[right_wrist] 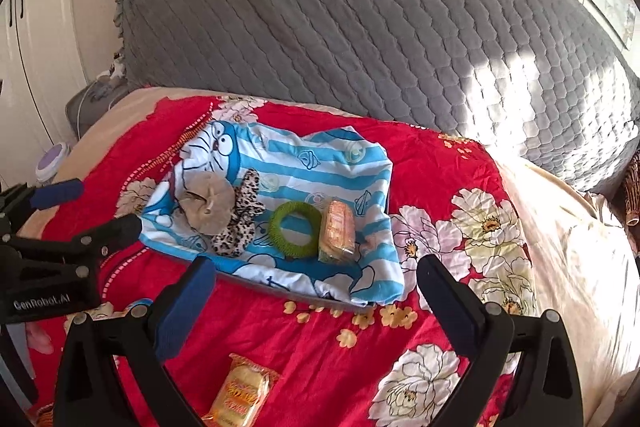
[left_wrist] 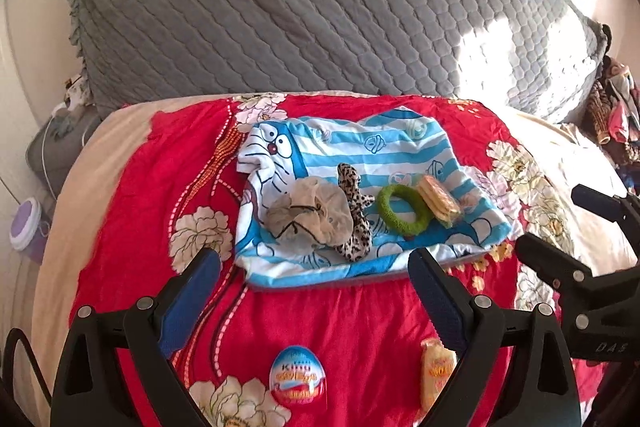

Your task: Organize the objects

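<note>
On the bed's red quilt (left_wrist: pixel 320 315) lies a blue striped cloth (left_wrist: pixel 360 147) carrying four things in a row: a beige scrunchie (left_wrist: pixel 308 213), a leopard scrunchie (left_wrist: pixel 354 211) touching it, a green ring (left_wrist: pixel 404 209), and a snack pack (left_wrist: pixel 438 203) just beside the ring. Both grippers hover over the quilt's near part, fingers spread wide and holding nothing: the left gripper (left_wrist: pixel 316 275) and the right gripper (right_wrist: pixel 316 283). The left view alone shows a toy egg (left_wrist: pixel 298 375) on the quilt between the left fingers, with a yellow packet (left_wrist: pixel 434 375) partly hidden behind the right-hand finger. The right view shows that packet (right_wrist: pixel 242 393) more fully, lying apart from the cloth, but not the egg. A grey quilted cover (right_wrist: pixel 360 27) rises behind. Each view catches the other gripper at its edge.
</note>
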### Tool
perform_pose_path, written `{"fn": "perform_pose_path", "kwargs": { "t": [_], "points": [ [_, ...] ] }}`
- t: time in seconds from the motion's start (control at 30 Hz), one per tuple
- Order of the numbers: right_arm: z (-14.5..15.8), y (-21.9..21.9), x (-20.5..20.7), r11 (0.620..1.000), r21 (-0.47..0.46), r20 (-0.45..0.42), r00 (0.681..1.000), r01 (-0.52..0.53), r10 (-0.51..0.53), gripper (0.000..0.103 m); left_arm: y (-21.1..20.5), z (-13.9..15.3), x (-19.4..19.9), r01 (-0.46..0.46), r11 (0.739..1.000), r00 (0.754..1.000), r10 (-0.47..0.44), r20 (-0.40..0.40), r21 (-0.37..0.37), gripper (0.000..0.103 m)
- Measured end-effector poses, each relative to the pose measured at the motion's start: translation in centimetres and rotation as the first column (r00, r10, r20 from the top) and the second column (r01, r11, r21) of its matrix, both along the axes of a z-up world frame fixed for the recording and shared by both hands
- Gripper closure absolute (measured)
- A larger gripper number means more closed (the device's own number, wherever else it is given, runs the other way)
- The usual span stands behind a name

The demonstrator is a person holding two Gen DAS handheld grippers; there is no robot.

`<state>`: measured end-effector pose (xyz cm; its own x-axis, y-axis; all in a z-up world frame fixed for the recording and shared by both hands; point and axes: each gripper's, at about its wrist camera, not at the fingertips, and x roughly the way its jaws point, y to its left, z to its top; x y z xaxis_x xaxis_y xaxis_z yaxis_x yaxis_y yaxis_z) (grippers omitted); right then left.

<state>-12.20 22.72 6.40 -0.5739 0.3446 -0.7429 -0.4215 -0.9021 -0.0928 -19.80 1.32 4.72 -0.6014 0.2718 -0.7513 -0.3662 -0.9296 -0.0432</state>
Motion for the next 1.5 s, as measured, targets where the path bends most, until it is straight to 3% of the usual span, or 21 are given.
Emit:
{"fn": "perform_pose_path", "kwargs": {
  "t": [0.63, 1.0, 1.5],
  "points": [
    [2.6, -4.2, 2.3, 1.0, 0.013, -0.052, 0.999, 0.018, -0.017, 0.002, -3.1, 1.7, 4.3, -0.027, 0.999, 0.999, 0.026, -0.019, -0.026, 0.008],
    [3.1, -5.6, 3.7, 0.999, 0.01, -0.075, 0.997, 0.032, -0.031, 0.002, -4.8, 0.9, 7.1, -0.063, 0.997, 0.998, 0.063, -0.006, -0.036, 0.008],
    [1.3, -8.2, 6.0, 0.999, 0.045, -0.063, 0.998, 0.024, -0.021, 0.002, -6.4, -1.1, 10.2, -0.076, 0.996, 0.997, 0.077, 0.016, -0.053, 0.008]
  ]
}}
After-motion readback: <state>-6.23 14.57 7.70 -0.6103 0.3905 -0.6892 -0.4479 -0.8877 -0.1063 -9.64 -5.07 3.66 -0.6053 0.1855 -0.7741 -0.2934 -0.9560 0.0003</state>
